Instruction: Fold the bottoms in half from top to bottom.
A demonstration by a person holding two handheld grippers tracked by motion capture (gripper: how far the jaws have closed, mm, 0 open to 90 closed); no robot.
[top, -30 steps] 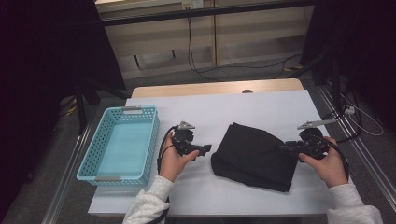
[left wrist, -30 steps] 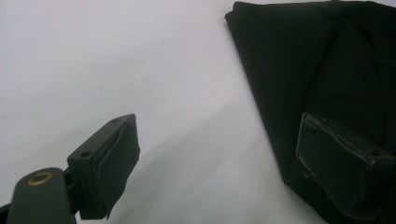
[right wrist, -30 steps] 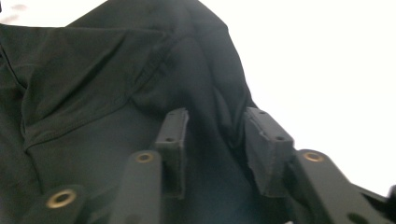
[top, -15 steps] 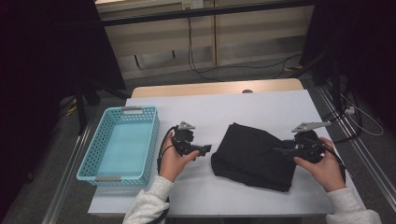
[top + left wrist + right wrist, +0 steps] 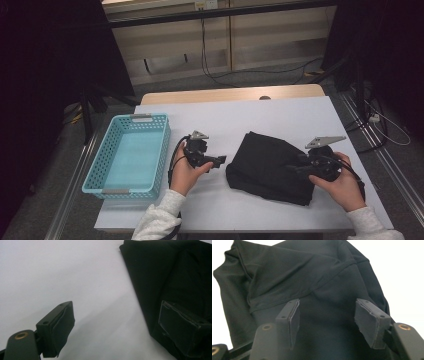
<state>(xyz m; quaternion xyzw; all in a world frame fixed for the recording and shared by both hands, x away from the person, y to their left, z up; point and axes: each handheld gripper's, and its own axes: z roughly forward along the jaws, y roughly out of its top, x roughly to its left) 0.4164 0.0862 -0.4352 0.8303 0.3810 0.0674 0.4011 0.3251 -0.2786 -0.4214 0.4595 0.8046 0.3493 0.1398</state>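
Note:
A black folded garment lies on the white table, right of centre. My left gripper rests on the table just left of the garment, held in a hand. In the left gripper view, my left gripper is open over bare table, and the garment's edge runs past its right jaw. My right gripper hovers over the garment's right part. In the right gripper view, my right gripper has just been opening its jaws. The garment lies below and ahead of the pads, which do not press on it.
A teal plastic basket stands at the table's left side with nothing inside. Bare white table stretches behind the garment. Cables and stand legs lie on the floor beyond the table's far edge.
My right gripper has slid left from the garment's right edge to over the cloth, and its jaws have spread. The left hand and the garment have stayed put.

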